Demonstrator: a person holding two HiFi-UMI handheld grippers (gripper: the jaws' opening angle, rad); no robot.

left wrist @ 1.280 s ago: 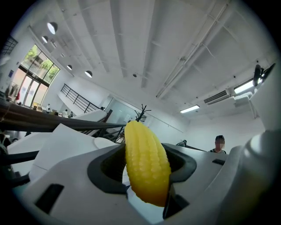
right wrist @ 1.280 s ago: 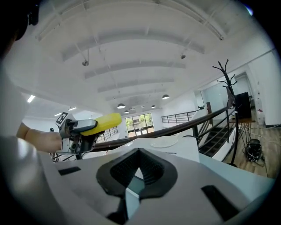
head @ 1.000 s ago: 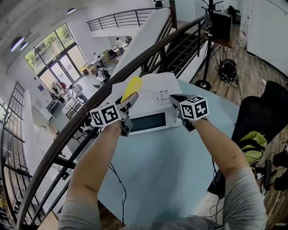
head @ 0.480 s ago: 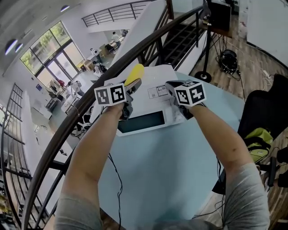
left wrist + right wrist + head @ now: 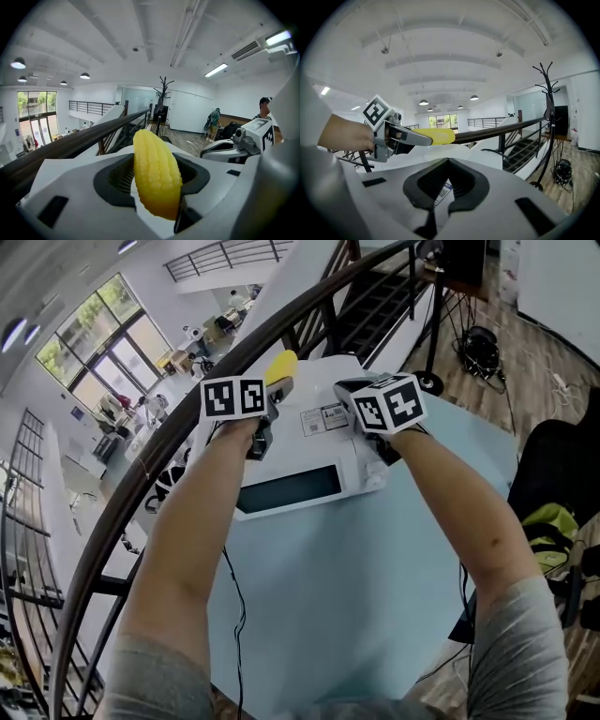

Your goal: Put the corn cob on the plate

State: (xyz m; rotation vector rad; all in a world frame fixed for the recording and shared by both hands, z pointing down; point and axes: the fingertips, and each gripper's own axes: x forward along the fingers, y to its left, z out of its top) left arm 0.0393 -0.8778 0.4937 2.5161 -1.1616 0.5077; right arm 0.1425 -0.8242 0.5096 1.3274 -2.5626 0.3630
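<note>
The left gripper (image 5: 275,382) clamps the corn cob (image 5: 157,180), its jaws partly apart around it. At the head view's upper centre it hangs over a white appliance (image 5: 309,465) on the pale blue table (image 5: 375,596), with a dark railing (image 5: 178,451) behind. The right gripper (image 5: 354,399), just beside it, is closed and empty. The cob is bright yellow and tapered.

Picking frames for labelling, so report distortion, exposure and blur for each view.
Head view: heavy fisheye bends the handrail into an arc; even daylight, sharp. Left gripper view: black vignette in the corners, corn cob crisp, ceiling strip light blown out. Right gripper view: same vignette, far windows overexposed, left tool in focus.
</note>
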